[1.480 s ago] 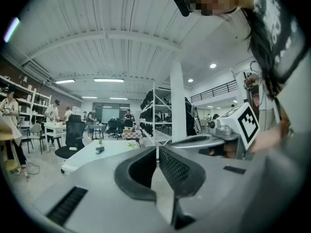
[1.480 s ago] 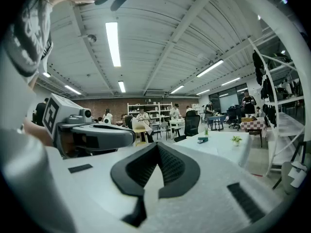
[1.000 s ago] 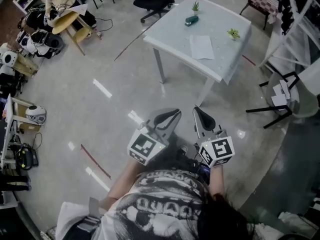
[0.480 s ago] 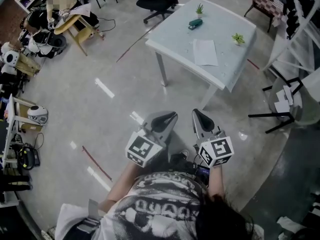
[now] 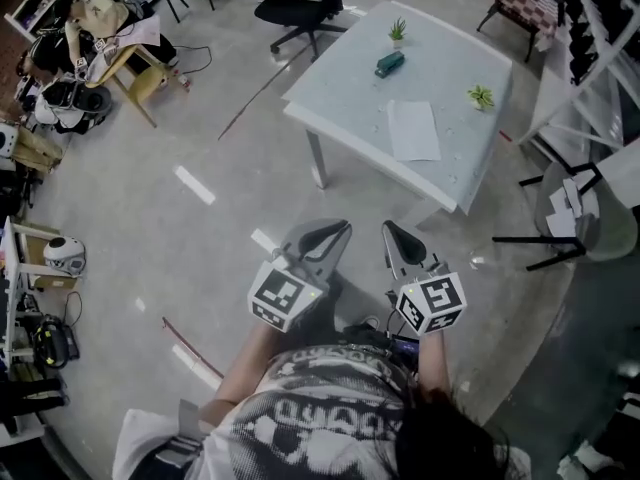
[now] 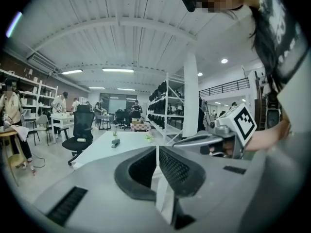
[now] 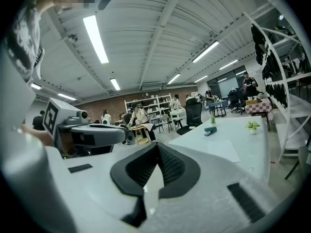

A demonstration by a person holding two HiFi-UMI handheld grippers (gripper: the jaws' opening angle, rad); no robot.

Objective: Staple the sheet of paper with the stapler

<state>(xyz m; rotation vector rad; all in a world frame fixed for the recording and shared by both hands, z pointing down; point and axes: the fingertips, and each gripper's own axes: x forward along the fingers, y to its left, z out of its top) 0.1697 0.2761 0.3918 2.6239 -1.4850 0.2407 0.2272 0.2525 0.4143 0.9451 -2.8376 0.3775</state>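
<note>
The left gripper [image 5: 335, 230] and the right gripper [image 5: 393, 233] each have their jaws pressed together on nothing. They are held side by side over the floor, well short of the white table [image 5: 340, 88]. On that table the sheet of paper [image 5: 413, 130] lies toward the near edge. The green stapler [image 5: 390, 64] sits farther back, apart from it (a small potted plant [image 5: 397, 31] stands just beyond). I judge this to be the approach step. Next comes reaching the table and opening the jaws, one pair for the stapler and one to steady the paper.
</note>
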